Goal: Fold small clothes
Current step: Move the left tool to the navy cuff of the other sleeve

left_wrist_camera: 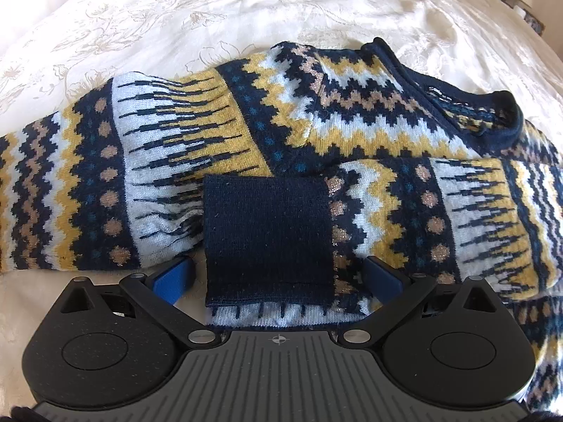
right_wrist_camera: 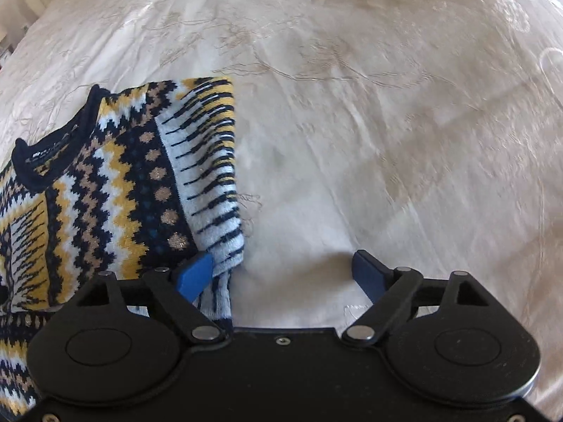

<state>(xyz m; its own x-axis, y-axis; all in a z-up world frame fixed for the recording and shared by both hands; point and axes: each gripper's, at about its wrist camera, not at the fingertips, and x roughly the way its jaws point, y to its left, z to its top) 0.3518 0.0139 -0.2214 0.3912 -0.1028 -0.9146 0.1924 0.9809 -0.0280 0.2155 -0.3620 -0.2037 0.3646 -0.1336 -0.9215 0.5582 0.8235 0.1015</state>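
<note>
Left wrist: sweater cuff (left_wrist_camera: 269, 239) lies unpinched between spread left gripper (left_wrist_camera: 278, 276).

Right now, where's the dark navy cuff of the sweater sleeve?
In the left wrist view the navy cuff lies low and centre on the patterned sweater, between the open fingers of the left gripper, below the neckline.

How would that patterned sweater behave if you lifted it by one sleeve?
The patterned knit sweater would probably droop and unfold, since its folded sleeve already lies limp. Its fuzzy knit likely grips rather than slips. It should not roll, lying flat on the bedspread.
</note>
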